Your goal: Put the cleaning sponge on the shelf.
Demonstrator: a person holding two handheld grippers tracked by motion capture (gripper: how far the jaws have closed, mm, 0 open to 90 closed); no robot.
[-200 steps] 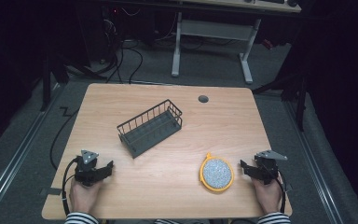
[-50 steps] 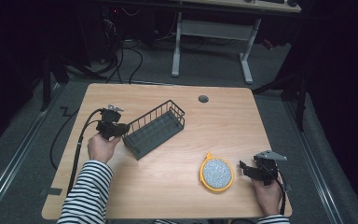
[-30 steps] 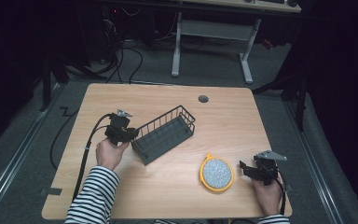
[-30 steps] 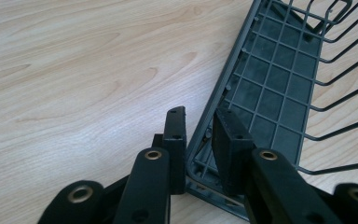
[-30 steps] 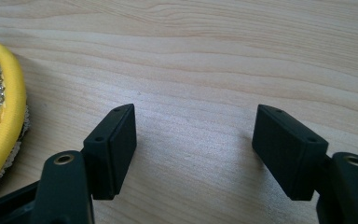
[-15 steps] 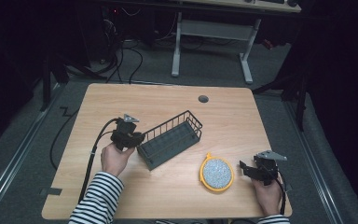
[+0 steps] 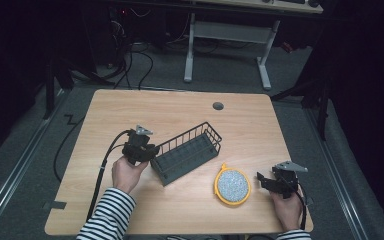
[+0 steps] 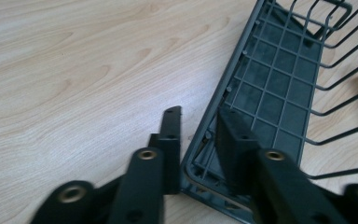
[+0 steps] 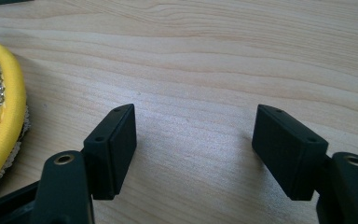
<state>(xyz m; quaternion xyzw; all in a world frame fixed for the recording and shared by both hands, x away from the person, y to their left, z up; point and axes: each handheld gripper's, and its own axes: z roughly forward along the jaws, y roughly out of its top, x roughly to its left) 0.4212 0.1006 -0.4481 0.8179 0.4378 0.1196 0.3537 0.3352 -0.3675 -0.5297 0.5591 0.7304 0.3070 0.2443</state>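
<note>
- The wire basket (image 7: 187, 152) has slid toward the middle of the desk (image 7: 130, 107) with the left claw (image 7: 150, 151), whose jaws have just been opening.
- They straddle the basket's end wall, released.
- The right claw (image 7: 258, 178) rests open beside the round yellow scrubber (image 7: 232, 184).

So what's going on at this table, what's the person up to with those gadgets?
A person in striped sleeves holds a gripper in each hand. The left gripper straddles the end wall of a dark wire basket, one jaw inside, one outside; its jaws have just been opening, so it looks to be letting go. The right gripper rests open on the wooden table, beside a round yellow-rimmed scrubber.
</note>
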